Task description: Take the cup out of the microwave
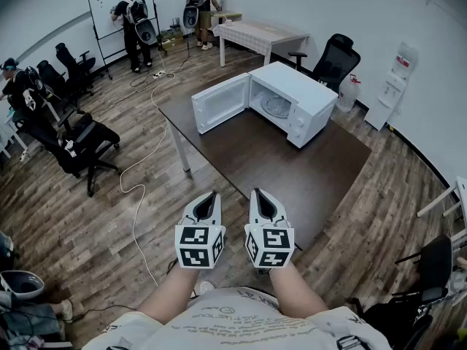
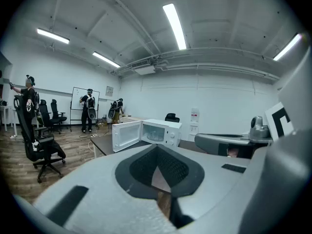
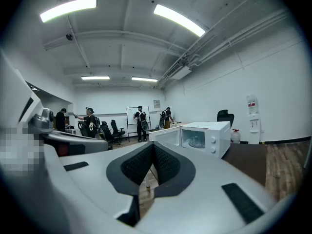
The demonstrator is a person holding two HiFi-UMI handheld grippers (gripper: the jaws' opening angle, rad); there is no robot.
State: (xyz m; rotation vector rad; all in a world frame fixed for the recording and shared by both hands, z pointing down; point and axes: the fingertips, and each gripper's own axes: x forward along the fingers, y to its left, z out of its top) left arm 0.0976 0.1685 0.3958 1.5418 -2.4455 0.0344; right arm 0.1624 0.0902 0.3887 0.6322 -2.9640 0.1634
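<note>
A white microwave (image 1: 306,97) stands on the far part of a dark table (image 1: 292,173) with its door (image 1: 221,103) swung open to the left. Inside the cavity shows a pale, glassy round shape (image 1: 277,106); I cannot tell whether it is the cup or the turntable. Both grippers hang side by side close to my body, short of the table's near edge and far from the microwave. The left gripper (image 1: 206,197) (image 2: 157,147) is shut and empty. The right gripper (image 1: 263,195) (image 3: 153,145) is also shut and empty. The microwave (image 2: 161,131) (image 3: 204,130) shows small in both gripper views.
A black office chair (image 1: 80,148) stands on the wood floor to the left, and a white cable (image 1: 139,188) runs past the table leg. Another chair (image 1: 336,57) is behind the microwave. A water dispenser (image 1: 394,86) is at the right wall. People stand by a whiteboard (image 1: 120,6) at the far wall.
</note>
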